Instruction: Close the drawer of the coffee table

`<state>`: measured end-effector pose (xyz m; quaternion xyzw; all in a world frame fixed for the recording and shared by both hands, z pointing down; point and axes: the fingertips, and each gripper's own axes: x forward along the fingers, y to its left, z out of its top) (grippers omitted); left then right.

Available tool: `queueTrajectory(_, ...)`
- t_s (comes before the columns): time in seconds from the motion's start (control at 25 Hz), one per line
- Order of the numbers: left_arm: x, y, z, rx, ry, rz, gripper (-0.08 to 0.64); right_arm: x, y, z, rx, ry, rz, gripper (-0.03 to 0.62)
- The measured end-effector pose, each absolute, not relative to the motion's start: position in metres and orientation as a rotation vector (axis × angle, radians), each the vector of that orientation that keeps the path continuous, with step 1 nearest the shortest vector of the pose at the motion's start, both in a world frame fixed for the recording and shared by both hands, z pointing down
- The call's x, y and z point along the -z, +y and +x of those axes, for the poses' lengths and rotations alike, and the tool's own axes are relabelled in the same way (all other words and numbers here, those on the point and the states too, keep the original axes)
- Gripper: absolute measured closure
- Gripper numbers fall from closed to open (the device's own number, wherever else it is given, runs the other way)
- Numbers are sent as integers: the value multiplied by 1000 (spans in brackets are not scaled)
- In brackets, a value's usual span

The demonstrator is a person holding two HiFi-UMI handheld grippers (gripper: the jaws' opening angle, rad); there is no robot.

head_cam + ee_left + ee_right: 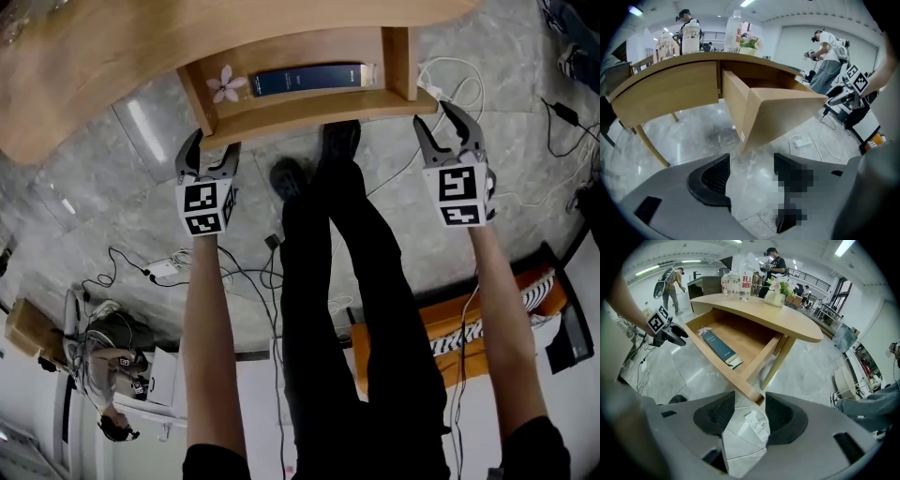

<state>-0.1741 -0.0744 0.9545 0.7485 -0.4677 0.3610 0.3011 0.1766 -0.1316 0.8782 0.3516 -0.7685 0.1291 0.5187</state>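
Observation:
The wooden coffee table (84,75) has its drawer (300,108) pulled out toward me. Inside lie a dark blue book (309,78) and a pink flower (227,84). My left gripper (214,148) hangs open just in front of the drawer's left front corner, nothing between its fingers. My right gripper (436,117) is open beside the right front corner. In the left gripper view the drawer's front panel (783,117) rises beyond the open left gripper (750,164). The right gripper view shows the right gripper (749,406) near the drawer's front corner (750,392), with the book (719,348) inside.
The person's black-trousered legs (347,281) stand between my arms. Cables and a white power strip (164,270) lie on the grey floor; another strip (754,420) shows below the right jaws. Bottles and a plant (740,280) sit on the tabletop. Other people stand in the background.

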Motion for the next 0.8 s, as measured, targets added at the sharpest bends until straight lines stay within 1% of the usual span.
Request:
queueTrajectory(0.4, -962, -103, -154, -927, -1248, 1987, 272, -890, -141, 177, -312, -1841, 811, 416)
queueTrajectory(0.8, -960, -105, -154, -935, -1249, 1976, 281, -889, -142, 178, -312, -1825, 791, 419)
